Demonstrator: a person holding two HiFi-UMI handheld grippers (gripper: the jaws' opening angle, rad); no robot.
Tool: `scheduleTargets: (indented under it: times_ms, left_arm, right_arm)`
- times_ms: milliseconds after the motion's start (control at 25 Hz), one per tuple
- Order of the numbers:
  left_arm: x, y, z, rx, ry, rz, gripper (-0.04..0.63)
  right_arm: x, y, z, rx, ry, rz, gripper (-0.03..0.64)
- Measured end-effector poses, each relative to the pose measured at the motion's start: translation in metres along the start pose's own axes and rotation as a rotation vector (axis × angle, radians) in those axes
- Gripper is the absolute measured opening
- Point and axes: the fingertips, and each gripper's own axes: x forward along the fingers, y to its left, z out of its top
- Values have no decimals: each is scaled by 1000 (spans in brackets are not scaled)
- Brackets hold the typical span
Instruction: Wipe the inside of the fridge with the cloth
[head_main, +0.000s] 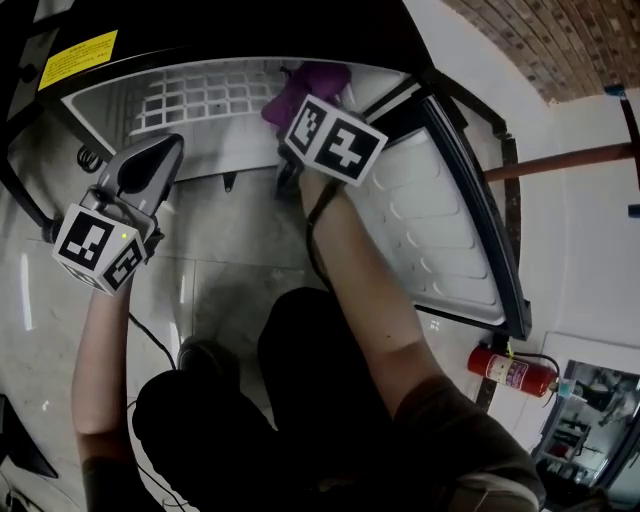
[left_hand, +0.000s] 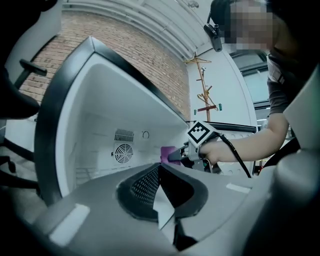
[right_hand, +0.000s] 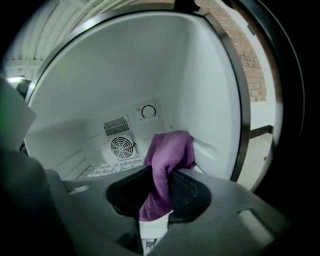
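Nearest the head camera, dark-clothed knees and two bare forearms are seen above a pale tiled floor (head_main: 232, 285).

The left claw (head_main: 160, 158) is held outside the fridge (head_main: 250, 150), low at its left front edge. In the left gripper view the left claw (left_hand: 159, 173) is seen with its jaws pressed together, and nothing is gripped between them. Its marker cube (head_main: 98, 247) is turned toward the head camera.

The right claw (head_main: 296, 100) is extended past the fridge opening, into the compartment. In the right gripper view the right claw (right_hand: 160, 186) is clamped on a purple cloth (right_hand: 167, 154). One end of the cloth hangs down between the pads, and the bulk is bunched above the tips. The cloth (head_main: 303, 84) is located inside the fridge, toward the right-hand inner wall (right_hand: 210, 90). Contact with that wall cannot be confirmed.

A white wire shelf (head_main: 195, 98) is noted at the left of the compartment. On the back wall a round fan grille (right_hand: 122, 147), a slotted vent (right_hand: 116, 126) and a round dial (right_hand: 148, 111) are recorded.

The door (head_main: 430, 215) stands open to the right, with its moulded white liner showing.

Beyond the door, a red fire extinguisher (head_main: 510, 369) stands on the floor, and a brick wall (head_main: 560, 40) is visible.
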Motion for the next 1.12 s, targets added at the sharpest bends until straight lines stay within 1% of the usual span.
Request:
scheduleTargets:
  times_ms: [80, 160, 200, 280, 320, 400, 560, 640, 760, 800, 840, 960, 1040, 1120]
  left_arm:
    - [-7, 3, -16, -16, 4, 24, 17]
    - [-14, 5, -33, -22, 12, 42, 17]
    - [-17, 4, -39, -25, 18, 46, 17]
    - [-23, 2, -44, -39, 30, 47, 17]
    - [-26, 2, -43, -48, 33, 49, 17]
    - [-34, 7, -44, -53, 34, 64, 17]
    - [-49, 18, -60, -63, 49, 103, 17]
    - [-57, 23, -70, -77, 56, 127, 17]
    - [-67, 36, -83, -76, 64, 163, 17]
    - [-71, 41, -87, -74, 65, 176, 17]
    - [-75, 47, -89, -76, 63, 190, 17]
    - [-87, 59, -96, -88, 61, 225, 17]
    - [-92, 64, -99, -91, 62, 239, 17]
    - [-94, 68, -99, -98, 54, 253, 17]
  right_arm:
    - [-1, -1, -7, 6, 5, 15, 80]
    - [-4, 5, -11, 19, -14, 63, 80]
    - [-8, 13, -11, 28, -38, 113, 80]
    - [-18, 39, -11, 18, -102, 255, 79]
    - [-23, 55, -16, -11, -122, 329, 80]
    - [-30, 86, -37, -88, -117, 449, 80]
    - [-39, 134, -94, -209, -62, 609, 80]
    - [-41, 154, -130, -273, 1, 668, 80]
    - [-31, 174, -184, -349, 124, 712, 80]
    - [-22, 179, -194, -349, 143, 715, 80]
    - [-13, 184, -197, -338, 142, 715, 80]
    - [16, 208, -182, -316, 53, 719, 80]
    - [29, 228, -168, -333, -13, 735, 80]
    - [39, 245, -162, -360, -41, 745, 80]
